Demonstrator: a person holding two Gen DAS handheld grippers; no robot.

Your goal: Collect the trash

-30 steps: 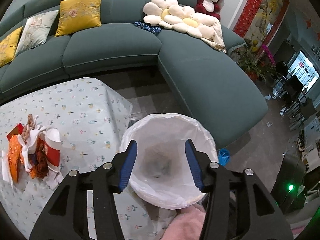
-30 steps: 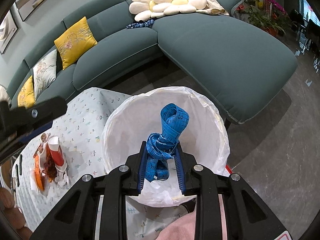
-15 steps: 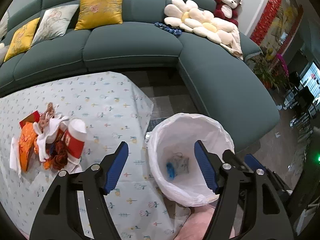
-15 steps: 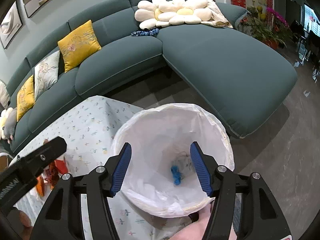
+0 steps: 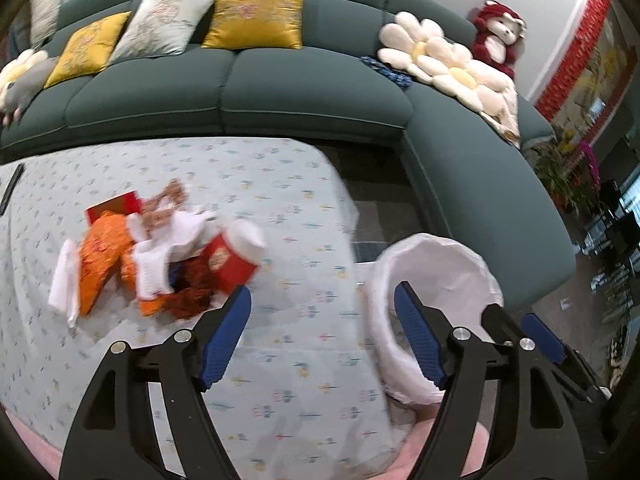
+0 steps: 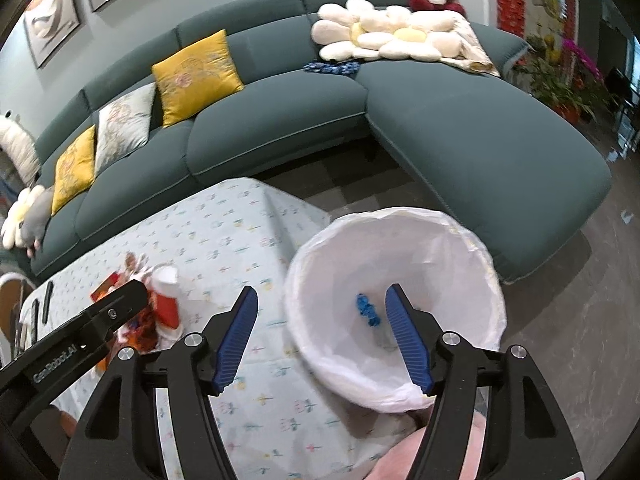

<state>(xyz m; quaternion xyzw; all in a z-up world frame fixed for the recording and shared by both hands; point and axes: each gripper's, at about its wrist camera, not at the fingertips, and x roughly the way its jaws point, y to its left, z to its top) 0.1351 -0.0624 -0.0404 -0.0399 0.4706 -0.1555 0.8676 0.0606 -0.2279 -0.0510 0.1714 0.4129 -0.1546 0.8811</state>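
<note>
Left wrist view shows your left tongs [image 5: 322, 334] empty and opening, short of the trash heap [image 5: 160, 260] toward the surface's [image 5: 280, 184] far left; the loosely stacked red cup [image 5: 236, 258] may roll off if clipped. Your right tongs [image 6: 318, 340], also empty and opening, hang over the lined bin [image 6: 400, 248] off the right edge, blue scrap [image 6: 366, 310] inside; snagging the thin liner could drag it.

Right tongs [image 6: 320, 312] opening, empty, above the white-lined bin [image 6: 460, 248] holding blue tape [image 6: 366, 310].
</note>
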